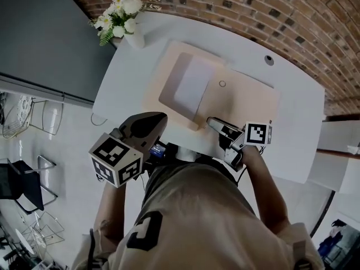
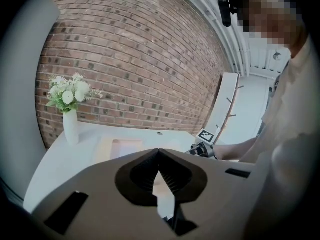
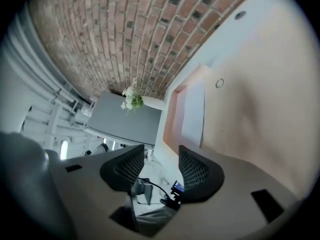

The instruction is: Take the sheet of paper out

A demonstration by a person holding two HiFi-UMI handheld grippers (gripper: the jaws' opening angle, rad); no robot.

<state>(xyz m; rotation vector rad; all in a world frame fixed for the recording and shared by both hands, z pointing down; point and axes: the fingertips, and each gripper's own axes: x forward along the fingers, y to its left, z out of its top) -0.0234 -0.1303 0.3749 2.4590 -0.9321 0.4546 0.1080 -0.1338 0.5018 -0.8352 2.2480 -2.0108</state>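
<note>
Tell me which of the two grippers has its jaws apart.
The right gripper: its jaws stand well apart with nothing between them. The left gripper differs, its jaws meeting at the tips.

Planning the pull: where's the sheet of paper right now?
Head view: the sheet of paper lies in the left half of the beige folder, down-right of the flower vase.

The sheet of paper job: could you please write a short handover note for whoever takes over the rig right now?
Left gripper: shut, empty, by the table's near edge.
Right gripper: open, empty, at the beige folder's near edge.
Sheet of paper: lying in the open folder, not gripped.
Done: the sheet is not out yet.
Left: grip the sheet and draw it out.
</note>
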